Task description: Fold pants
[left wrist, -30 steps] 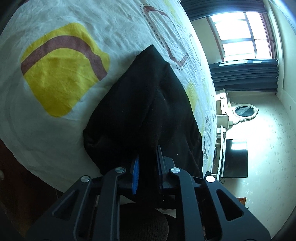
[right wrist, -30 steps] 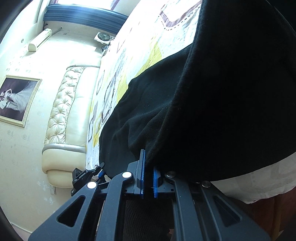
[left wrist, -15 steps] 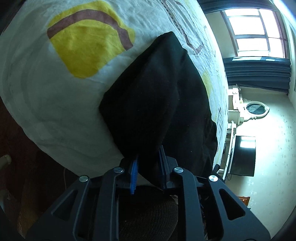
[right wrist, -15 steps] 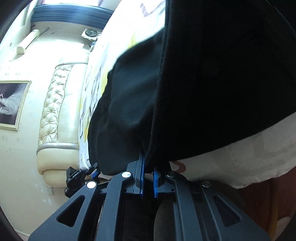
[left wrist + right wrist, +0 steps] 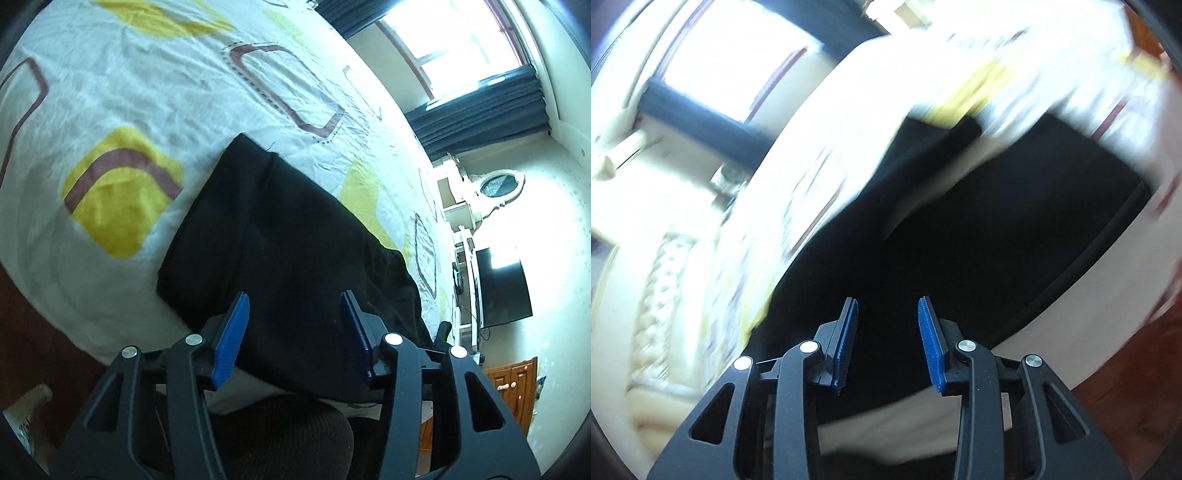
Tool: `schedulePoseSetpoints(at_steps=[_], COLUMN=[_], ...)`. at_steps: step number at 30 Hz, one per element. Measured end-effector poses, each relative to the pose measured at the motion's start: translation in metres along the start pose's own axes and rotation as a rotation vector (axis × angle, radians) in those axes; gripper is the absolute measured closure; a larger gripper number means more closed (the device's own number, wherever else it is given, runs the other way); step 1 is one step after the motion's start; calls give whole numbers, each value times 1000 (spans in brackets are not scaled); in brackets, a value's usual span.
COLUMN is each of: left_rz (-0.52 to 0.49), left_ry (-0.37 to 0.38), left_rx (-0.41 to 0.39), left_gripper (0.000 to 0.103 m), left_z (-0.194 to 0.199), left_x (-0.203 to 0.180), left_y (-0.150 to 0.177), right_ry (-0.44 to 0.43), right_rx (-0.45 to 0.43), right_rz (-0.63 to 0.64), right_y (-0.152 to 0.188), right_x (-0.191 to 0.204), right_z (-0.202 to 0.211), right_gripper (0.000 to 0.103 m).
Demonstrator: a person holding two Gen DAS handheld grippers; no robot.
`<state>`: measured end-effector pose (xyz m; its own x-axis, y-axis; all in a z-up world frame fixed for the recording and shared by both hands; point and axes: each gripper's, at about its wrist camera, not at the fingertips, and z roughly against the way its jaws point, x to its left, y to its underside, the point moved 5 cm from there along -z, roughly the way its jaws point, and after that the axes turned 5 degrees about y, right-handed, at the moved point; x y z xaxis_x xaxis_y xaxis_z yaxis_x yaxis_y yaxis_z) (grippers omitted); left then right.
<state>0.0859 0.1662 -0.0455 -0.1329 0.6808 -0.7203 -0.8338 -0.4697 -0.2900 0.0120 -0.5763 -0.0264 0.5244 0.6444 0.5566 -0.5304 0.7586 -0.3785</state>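
Releasing the folded black pants [image 5: 295, 236], which were pinched a second ago, the left gripper [image 5: 295, 332] and right gripper [image 5: 886, 339] spread their jaws, nothing clamped, leaving the garment by the bedspread's [image 5: 147, 81] near edge.

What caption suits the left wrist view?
Left gripper opening above black pants lying on a patterned bedsheet.

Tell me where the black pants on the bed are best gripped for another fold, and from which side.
Probably the near edge of the black pants, by the bed edge. It lies right under the left gripper, whose jaws are opening with no cloth pinched. Come from the bedside, pads over and under that layered edge. The far end narrows.
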Motion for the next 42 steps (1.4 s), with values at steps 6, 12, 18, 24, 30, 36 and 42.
schedulePoseSetpoints(at_steps=[6,12,18,24,30,36,42], left_rz=[-102,2,-5,-31,-78,-75,-94], left_ry=[-22,-9,-27,-66,-90,-87,-83], left_rx=[-66,-54,-83,-104,-97,-100,-102], left_gripper=[38,23,18,13,11,5,5], left_z=[-32,-48,-49,-55,-59,-61,-59], left_x=[-20,-3,-7,-12,-15,-15,-15], left_y=[-20,-13,-11,-10,-7,-8,-7], right_ry=[119,112,204,301,244,-123,-142], right_rx=[-73,20,64,8,-162,-58,45], right_rz=[-132,-11,142,177,-55,-263,-356], right_y=[-93,-120,-115,-123,-142,-125,-121], right_x=[-112,-120,-98,-114,-128,-79,-46], right_z=[2,-47,-66,-72,-18,-43,-117], right_gripper=[56,56,91,90,71,57,57])
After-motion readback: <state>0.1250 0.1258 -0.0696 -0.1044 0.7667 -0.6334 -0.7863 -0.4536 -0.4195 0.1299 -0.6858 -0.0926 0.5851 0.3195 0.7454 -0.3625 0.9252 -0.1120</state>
